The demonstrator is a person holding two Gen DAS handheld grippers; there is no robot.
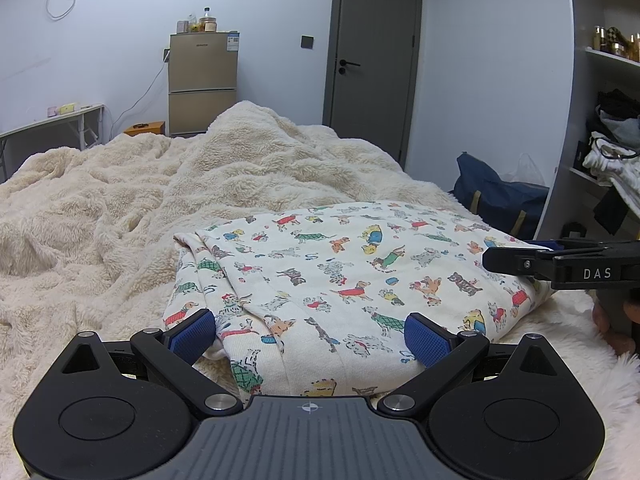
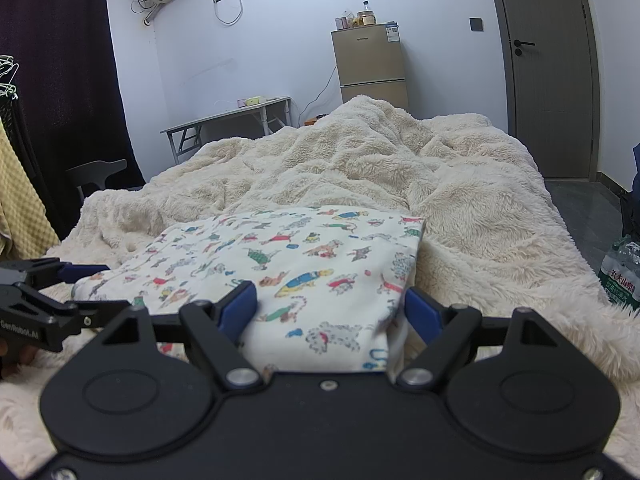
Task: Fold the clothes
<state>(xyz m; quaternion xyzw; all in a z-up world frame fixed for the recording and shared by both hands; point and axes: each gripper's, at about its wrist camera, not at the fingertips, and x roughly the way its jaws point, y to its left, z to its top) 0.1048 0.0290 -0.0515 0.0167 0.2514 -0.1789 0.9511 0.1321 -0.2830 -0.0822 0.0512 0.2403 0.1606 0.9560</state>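
Black housing of the left gripper (image 1: 310, 330) fills the bottom of its own view, its jaws spread wide with the blue pads (image 1: 192, 334) either side of the near edge of the folded garment (image 1: 340, 280); the pads look clear of the cloth, though the housing hides the very nearest strip of fabric. From the other side, the right gripper (image 2: 332, 312) likewise has its jaws released, straddling the garment's near right corner, whose lower edge is cut off by the gripper body. This cream garment printed with small coloured dogs lies folded into a rough rectangle on the fluffy cream blanket (image 1: 100, 200) covering the bed, with a loose layer showing at its left edge. Part of a hand (image 1: 612, 324) holding the right gripper shows at the frame edge, mostly hidden. Behind the rumpled blanket stand a small fridge (image 1: 202, 84) with jars on top too small to read, a grey door (image 1: 372, 52) and a folding tabletop (image 2: 232, 114). A dark blue bag (image 1: 496, 196) sits on the floor beside the bed, partly hidden by the shelf unit (image 1: 600, 120).
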